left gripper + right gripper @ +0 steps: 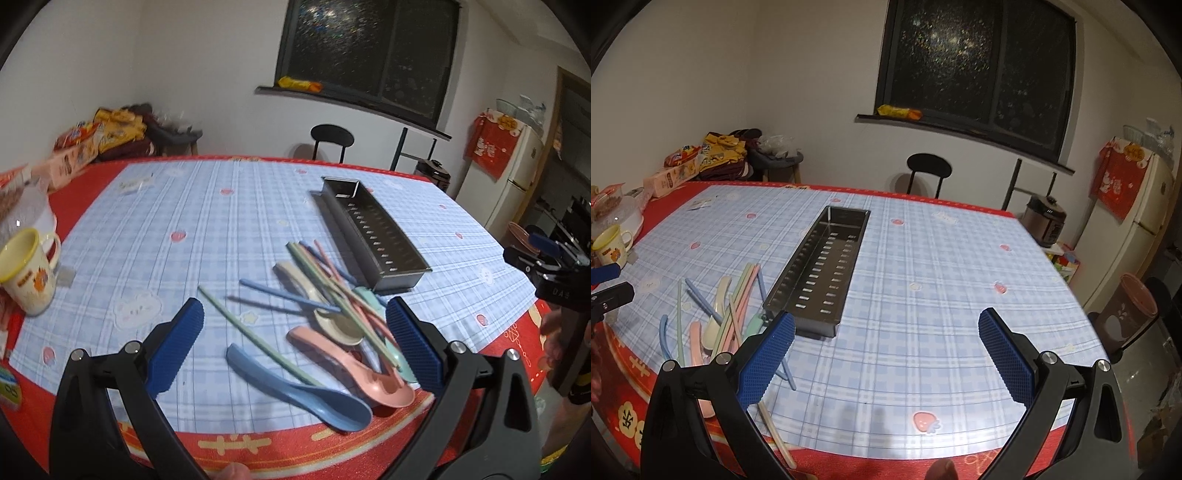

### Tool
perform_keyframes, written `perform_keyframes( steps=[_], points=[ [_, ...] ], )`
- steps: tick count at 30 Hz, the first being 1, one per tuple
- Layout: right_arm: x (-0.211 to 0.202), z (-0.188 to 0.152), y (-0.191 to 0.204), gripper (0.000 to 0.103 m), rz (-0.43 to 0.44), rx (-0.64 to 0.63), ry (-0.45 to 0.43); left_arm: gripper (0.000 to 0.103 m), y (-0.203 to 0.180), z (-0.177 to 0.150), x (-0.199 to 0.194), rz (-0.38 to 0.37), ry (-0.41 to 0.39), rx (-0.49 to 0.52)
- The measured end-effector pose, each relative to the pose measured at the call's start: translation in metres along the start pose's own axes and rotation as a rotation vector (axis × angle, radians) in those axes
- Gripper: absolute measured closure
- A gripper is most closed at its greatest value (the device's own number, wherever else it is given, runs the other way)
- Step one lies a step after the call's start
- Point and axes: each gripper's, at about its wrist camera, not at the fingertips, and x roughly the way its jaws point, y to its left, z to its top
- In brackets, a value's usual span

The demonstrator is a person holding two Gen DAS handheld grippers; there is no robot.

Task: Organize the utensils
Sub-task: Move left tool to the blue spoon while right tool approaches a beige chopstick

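While both grippers, left (294, 345) and right (886, 349), hang wide open and empty, pastel spoons and chopsticks (332, 306) lie piled beside the metal utensil tray (822, 273).

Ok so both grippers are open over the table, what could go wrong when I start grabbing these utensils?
The chopsticks lie crossed over the spoons, so pulling one could drag the others. The blue spoon and pink spoon sit near the table edge and might get knocked off. The metal tray looks light; a clumsy drop might shift it.
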Motion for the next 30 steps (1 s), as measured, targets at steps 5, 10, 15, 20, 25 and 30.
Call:
perform_keyframes(
  steps=[5,10,15,20,25,30],
  points=[
    [0.021,-0.012,0.013,0.005,0.056,-0.018,0.05,0.006,0.009,-0.009,0.004,0.067,0.035,-0.009],
    [0.039,-0.022,0.023,0.005,0.148,-0.014,0.096,0.006,0.022,-0.019,0.005,0.116,0.06,-0.053],
    [0.046,-0.029,0.038,0.006,0.259,-0.039,0.106,0.007,0.03,-0.03,0.01,0.115,0.102,-0.077],
    [0.048,-0.036,0.047,0.016,0.333,-0.037,0.122,0.029,0.032,-0.044,0.022,0.075,0.164,-0.09],
    [0.049,-0.042,0.053,0.027,0.393,-0.036,0.143,0.044,0.028,-0.055,0.037,0.036,0.215,-0.09],
    [0.051,-0.046,0.056,0.037,0.425,-0.042,0.16,0.054,0.025,-0.059,0.053,0.014,0.245,-0.103]
  ],
)
